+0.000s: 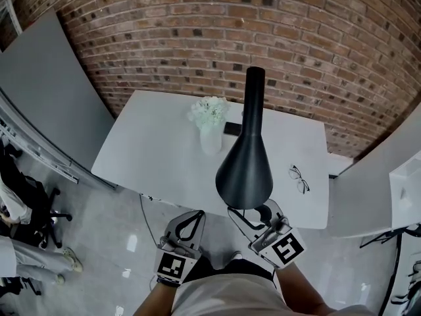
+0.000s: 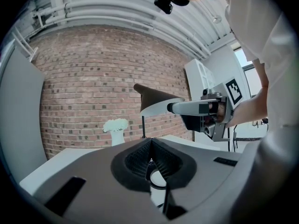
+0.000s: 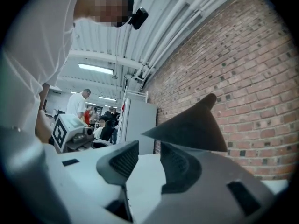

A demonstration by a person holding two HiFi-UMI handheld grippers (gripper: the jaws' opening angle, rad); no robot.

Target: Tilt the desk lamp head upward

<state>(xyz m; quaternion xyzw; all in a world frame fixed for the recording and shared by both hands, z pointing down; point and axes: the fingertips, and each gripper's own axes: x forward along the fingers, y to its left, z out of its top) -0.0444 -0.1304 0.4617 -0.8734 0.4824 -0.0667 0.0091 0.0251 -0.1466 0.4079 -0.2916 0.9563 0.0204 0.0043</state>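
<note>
The black desk lamp (image 1: 245, 166) stands on the white table (image 1: 151, 143), its cone head hanging out over the table's near edge. My right gripper (image 1: 250, 211) is open right at the head's lower rim. In the right gripper view the lamp head (image 3: 189, 127) sits just above and beyond the parted jaws of the right gripper (image 3: 148, 160), with nothing pressed between the pads. My left gripper (image 1: 197, 214) is held to the left of the lamp, below the table edge, shut and empty. From the left gripper (image 2: 150, 148) I see the lamp head (image 2: 152, 97) with the right gripper (image 2: 205, 110) against it.
A white vase of white flowers (image 1: 210, 122) stands left of the lamp's neck, with a small black object (image 1: 231, 128) beside it. Glasses (image 1: 299, 178) lie on the table's right part. A brick wall (image 1: 197, 31) is behind, grey panels (image 1: 46, 91) are at left, and people (image 3: 81, 104) stand far off.
</note>
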